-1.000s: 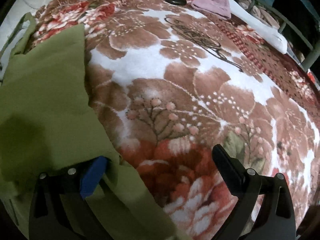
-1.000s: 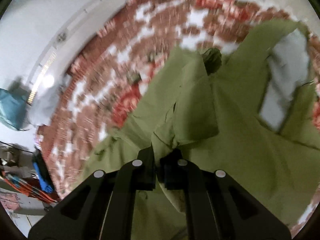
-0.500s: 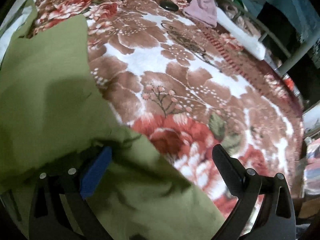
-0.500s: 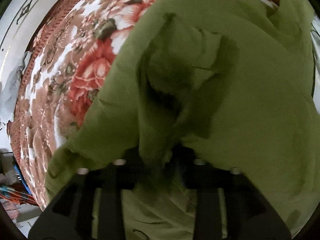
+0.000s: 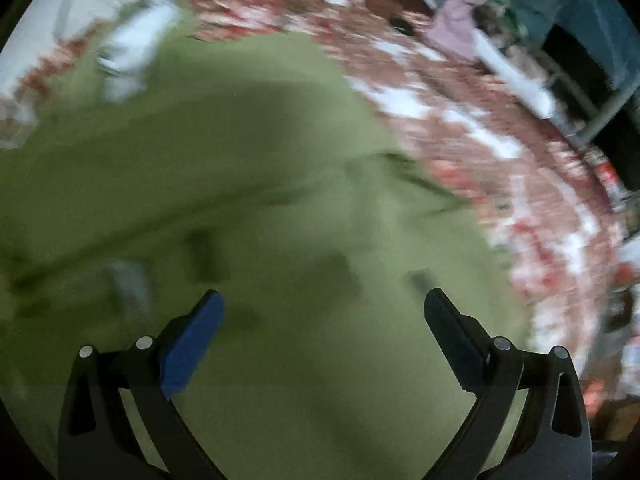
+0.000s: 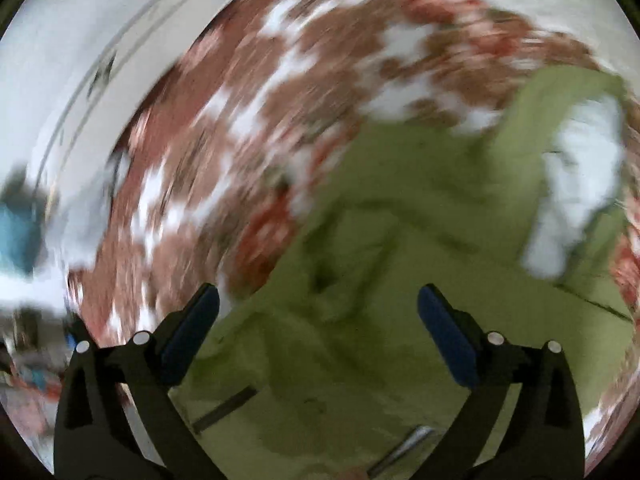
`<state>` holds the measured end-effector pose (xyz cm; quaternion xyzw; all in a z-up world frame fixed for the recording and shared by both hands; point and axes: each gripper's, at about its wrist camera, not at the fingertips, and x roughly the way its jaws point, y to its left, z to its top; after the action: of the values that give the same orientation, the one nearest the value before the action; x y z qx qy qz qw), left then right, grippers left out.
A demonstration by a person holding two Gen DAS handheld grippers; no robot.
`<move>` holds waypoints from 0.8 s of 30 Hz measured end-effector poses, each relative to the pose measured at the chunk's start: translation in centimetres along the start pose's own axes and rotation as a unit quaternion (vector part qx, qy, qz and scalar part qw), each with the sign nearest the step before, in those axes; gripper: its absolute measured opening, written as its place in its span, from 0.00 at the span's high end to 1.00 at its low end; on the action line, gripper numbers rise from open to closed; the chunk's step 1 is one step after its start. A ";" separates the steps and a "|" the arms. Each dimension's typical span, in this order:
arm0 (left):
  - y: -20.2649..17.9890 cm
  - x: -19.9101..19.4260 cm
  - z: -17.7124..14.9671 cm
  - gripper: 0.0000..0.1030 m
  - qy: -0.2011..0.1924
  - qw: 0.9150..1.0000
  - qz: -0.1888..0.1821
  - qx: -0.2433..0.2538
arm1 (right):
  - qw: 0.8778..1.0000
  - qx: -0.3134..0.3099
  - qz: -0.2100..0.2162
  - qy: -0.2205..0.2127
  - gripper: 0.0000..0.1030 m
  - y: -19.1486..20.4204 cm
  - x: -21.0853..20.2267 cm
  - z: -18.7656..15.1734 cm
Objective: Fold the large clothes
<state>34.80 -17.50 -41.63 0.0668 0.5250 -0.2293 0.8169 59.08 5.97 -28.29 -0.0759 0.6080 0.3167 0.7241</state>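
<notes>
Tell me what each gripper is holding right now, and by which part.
Nothing is held. The right gripper has just been opening, and its pads stand clear of the green garment below. The left gripper is open over it too.

A home bedroom, a bed spread with a plush floral blanket [image 5: 472, 128] in brown, red and white, a pink garment [image 5: 456, 32] heaped at its far edge, pale wall [image 6: 80, 40] alongside, probably a metal bed rail [image 5: 600, 116], though blurred
</notes>
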 end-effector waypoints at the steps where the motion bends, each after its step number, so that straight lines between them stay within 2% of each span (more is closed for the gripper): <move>1: 2.3 -0.9 -0.2 0.05 -0.021 0.999 0.039 0.007 | 1.000 0.018 -0.016 -0.016 0.05 -2.6 -1.4 -0.1; 3: 5.8 -2.0 -0.3 0.05 -0.047 0.995 0.092 0.016 | 0.996 0.040 -0.075 -0.041 0.05 -7.0 -2.6 -1.0; 4: 8.4 -2.6 -0.2 0.05 -0.070 0.990 0.124 0.015 | 0.992 0.047 -0.105 -0.051 0.05 -8.7 -2.7 -1.7; 6: 12.1 -2.9 0.6 0.05 -0.093 0.984 0.152 0.007 | 0.978 0.061 -0.192 -0.063 0.05 -13.5 -2.4 -4.3; 7: 14.8 -2.4 1.1 0.05 -0.093 0.982 0.165 -0.002 | 0.970 0.071 -0.226 -0.058 0.05 -15.7 -1.9 -5.7; 9: 19.0 -1.5 1.9 0.05 -0.087 0.981 0.170 -0.025 | 0.952 0.104 -0.285 -0.032 0.05 -20.6 0.5 -9.5; 11: 22.8 -0.6 1.8 0.05 -0.071 0.981 0.172 -0.047 | 0.939 0.144 -0.312 -0.010 0.05 -24.4 2.5 -12.7; 13: 26.6 0.3 0.7 0.05 -0.048 0.983 0.167 -0.066 | 0.925 0.183 -0.334 0.008 0.05 -27.9 4.0 -15.3; 15: 29.2 0.3 -0.8 0.05 -0.038 0.983 0.154 -0.090 | 0.905 0.202 -0.374 0.028 0.05 -30.5 4.9 -17.8; 16: 30.2 0.2 -1.7 0.05 -0.035 0.982 0.155 -0.102 | 0.906 0.201 -0.369 0.036 0.05 -31.5 5.5 -18.9; 18: 31.5 -0.1 -3.1 0.05 -0.031 0.978 0.165 -0.122 | 0.917 0.193 -0.348 0.015 0.05 -32.3 5.6 -20.5; 21: 33.8 -0.4 -4.9 0.04 -0.023 0.973 0.153 -0.169 | 0.924 0.186 -0.334 -0.001 0.05 -32.9 5.4 -21.1; 23: 32.9 -1.8 -4.4 0.05 -0.039 0.971 0.175 -0.161 | 0.920 0.194 -0.339 0.004 0.05 -32.8 4.6 -20.9; 24: 32.0 -2.7 -3.7 0.05 -0.054 0.971 0.181 -0.149 | 0.924 0.194 -0.329 -0.007 0.05 -32.2 4.0 -20.7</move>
<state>45.05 12.93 -45.07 0.0255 0.4878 0.0000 0.8726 59.80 -28.18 -45.99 -0.1278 0.5934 -0.0632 0.7922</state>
